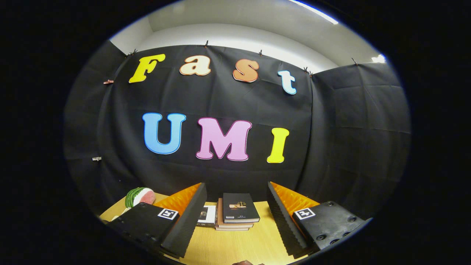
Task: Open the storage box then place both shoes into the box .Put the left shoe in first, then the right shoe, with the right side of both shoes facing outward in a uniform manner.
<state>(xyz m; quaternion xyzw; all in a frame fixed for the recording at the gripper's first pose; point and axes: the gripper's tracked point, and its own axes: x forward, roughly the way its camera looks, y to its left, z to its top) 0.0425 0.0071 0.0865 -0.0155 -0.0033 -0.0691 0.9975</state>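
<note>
Gripper (235, 221) wide open, holding nothing, above the table (235, 246).
Books (237, 212) stacked ahead between the fingers; watermelon slice (140, 197) far left.

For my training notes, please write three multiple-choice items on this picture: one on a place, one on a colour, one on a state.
1. Where is the stack of books?
A. on the table, beyond the fingers
B. clamped between the fingers
C. on the watermelon slice

2. What colour is the top book's cover?
A. white
B. black
C. red

3. How do the fingers of the hand-held gripper stand?
A. shut on a book
B. shut, empty
C. open, holding nothing

Key: 1 A, bare wooden table lies before it; 2 B, cover is dark; 3 C, wide gap between the fingers.
</note>
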